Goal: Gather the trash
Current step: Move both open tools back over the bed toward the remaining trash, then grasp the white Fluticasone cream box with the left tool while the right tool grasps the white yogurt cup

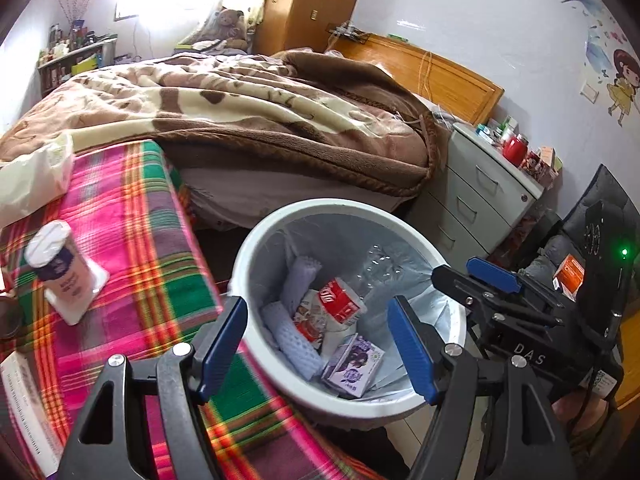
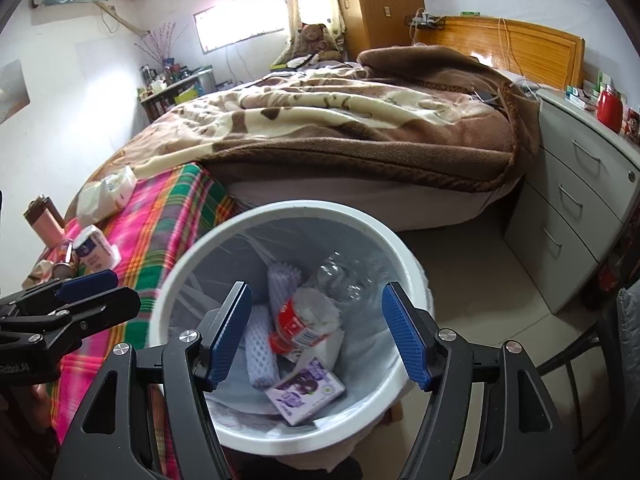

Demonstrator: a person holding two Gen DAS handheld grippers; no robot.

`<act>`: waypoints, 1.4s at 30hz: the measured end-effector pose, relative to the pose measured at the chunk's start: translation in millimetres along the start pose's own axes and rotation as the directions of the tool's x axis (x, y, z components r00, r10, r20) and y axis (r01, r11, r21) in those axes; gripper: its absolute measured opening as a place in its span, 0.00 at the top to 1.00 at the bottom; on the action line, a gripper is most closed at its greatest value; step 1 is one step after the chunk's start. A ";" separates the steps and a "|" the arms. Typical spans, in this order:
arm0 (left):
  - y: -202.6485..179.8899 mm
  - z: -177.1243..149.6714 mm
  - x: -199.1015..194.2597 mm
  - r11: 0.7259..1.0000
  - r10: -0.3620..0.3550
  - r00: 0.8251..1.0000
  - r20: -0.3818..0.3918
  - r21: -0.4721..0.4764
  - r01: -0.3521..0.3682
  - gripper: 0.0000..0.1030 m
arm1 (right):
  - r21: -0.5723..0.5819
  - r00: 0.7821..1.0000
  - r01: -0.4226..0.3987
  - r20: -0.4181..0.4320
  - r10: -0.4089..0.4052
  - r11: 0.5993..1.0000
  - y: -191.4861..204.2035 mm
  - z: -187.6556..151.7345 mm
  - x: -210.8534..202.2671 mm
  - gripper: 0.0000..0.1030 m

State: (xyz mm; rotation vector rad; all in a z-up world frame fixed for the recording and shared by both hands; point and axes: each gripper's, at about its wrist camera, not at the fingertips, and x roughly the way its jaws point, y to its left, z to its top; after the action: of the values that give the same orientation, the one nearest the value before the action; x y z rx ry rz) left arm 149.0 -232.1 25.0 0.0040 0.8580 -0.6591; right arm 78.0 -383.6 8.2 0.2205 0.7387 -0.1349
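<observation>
Both claws over the bin [image 2: 404,248]

My left claw [image 1: 318,350] and right claw [image 2: 316,334] gape empty; next I'd grip the cup [image 1: 60,270] squarely.

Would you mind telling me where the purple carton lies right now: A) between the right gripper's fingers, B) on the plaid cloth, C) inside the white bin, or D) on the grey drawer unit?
C: the purple carton lies among other rubbish at the bottom of the lined white bin, and both grippers are open and empty.
</observation>
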 end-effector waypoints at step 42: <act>171.8 -96.4 -114.2 0.898 0.332 0.943 0.031 -0.318 -0.306 0.19 | -0.272 0.960 -0.265 0.013 0.278 0.925 156.5 -3.5 23.5 0.30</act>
State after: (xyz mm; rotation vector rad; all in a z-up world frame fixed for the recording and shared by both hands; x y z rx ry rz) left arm 120.6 -7.8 -2.6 -0.1620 0.8473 -0.2091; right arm 124.1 -232.2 13.4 0.0587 0.6604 0.2233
